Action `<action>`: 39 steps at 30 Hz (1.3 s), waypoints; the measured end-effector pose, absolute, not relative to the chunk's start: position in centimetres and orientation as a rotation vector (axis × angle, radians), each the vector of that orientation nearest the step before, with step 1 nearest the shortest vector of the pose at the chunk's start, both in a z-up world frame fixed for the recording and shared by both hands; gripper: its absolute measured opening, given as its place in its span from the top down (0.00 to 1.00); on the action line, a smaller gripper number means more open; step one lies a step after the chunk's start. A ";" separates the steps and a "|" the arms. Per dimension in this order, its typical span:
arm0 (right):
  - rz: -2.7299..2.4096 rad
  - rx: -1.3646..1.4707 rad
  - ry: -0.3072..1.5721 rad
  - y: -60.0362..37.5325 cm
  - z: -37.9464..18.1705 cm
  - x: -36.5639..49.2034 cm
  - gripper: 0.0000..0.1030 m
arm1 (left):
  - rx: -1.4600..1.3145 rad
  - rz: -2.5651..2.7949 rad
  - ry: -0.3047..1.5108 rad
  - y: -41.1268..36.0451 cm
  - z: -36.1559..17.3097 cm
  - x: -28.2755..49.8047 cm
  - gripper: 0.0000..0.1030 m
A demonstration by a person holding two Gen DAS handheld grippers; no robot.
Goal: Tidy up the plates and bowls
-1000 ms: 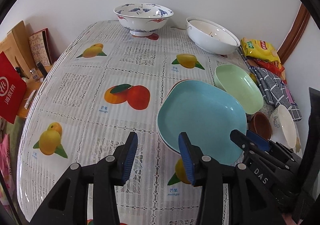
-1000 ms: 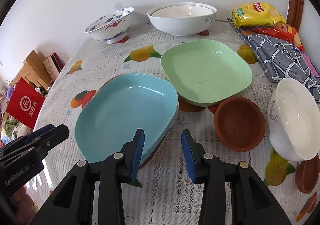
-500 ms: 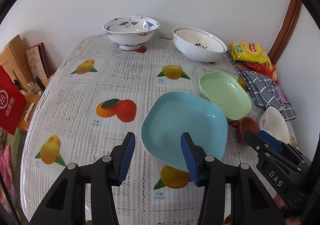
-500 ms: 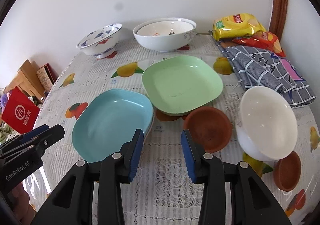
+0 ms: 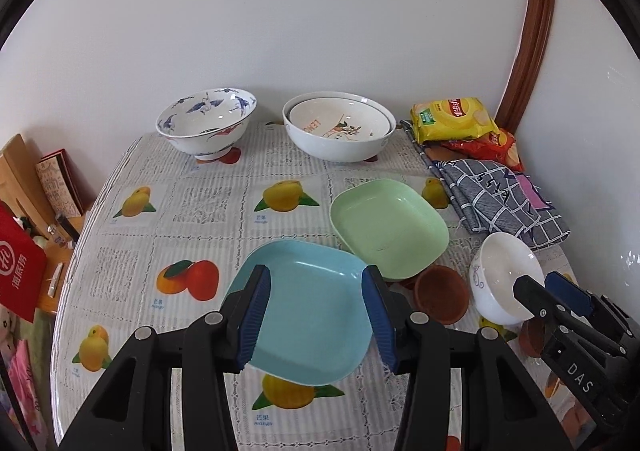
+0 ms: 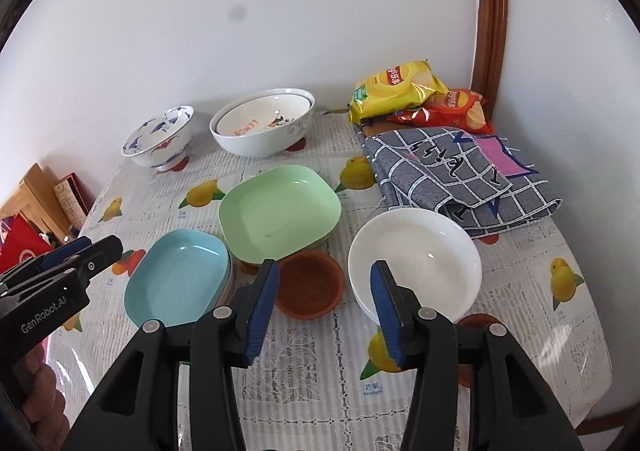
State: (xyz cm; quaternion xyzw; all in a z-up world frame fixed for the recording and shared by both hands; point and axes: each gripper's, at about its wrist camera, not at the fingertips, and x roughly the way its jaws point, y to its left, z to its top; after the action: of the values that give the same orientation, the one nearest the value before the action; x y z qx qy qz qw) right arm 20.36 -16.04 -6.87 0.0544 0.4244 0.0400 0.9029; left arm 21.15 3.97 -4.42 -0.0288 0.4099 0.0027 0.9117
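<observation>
A blue plate (image 5: 308,303) (image 6: 180,279) lies on top of another plate at the table's front. A green plate (image 5: 388,227) (image 6: 280,207) sits behind it to the right. A small brown bowl (image 5: 440,293) (image 6: 310,285) and a white bowl (image 5: 506,277) (image 6: 414,259) stand to the right. A second brown bowl (image 6: 478,321) is partly hidden behind the white one. My left gripper (image 5: 316,315) is open and empty above the blue plate. My right gripper (image 6: 324,307) is open and empty above the brown bowl.
At the back stand a blue-patterned bowl (image 5: 206,123) and nested white bowls (image 5: 340,127). Snack bags (image 5: 454,119) and a folded checked cloth (image 5: 500,195) lie at the right. The table (image 5: 200,203) has a fruit-print cover. Boxes sit off its left edge.
Both grippers have pulled back and risen from the table, so the dishes look smaller and more of the wall shows. Both stay open. The dishes have not moved.
</observation>
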 end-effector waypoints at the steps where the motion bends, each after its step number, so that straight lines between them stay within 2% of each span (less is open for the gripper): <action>1: 0.091 0.125 0.884 -16.4 -6.7 20.4 0.52 | -0.055 0.001 0.848 3.6 -4.3 21.4 0.56; 8: 0.116 0.102 0.892 -17.3 -6.0 21.5 0.52 | -0.042 0.009 0.878 2.6 -4.4 23.4 0.56; 17: 0.145 0.114 0.920 -17.7 -6.8 24.6 0.50 | -0.040 0.035 0.892 2.7 -5.2 25.8 0.40; 31: 0.170 0.115 0.937 -16.0 -9.0 31.1 0.50 | -0.035 0.053 0.964 3.8 -8.3 31.2 0.39; 39: 0.171 0.135 1.012 -14.6 -12.7 34.4 0.50 | -0.045 0.029 1.002 3.6 -10.4 34.1 0.39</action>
State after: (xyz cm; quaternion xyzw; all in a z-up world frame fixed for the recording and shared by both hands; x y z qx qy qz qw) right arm 34.37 -14.65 -12.75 0.0643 0.4839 0.0818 0.8689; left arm 34.10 3.62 -10.39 -0.0216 0.4803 0.0140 0.8767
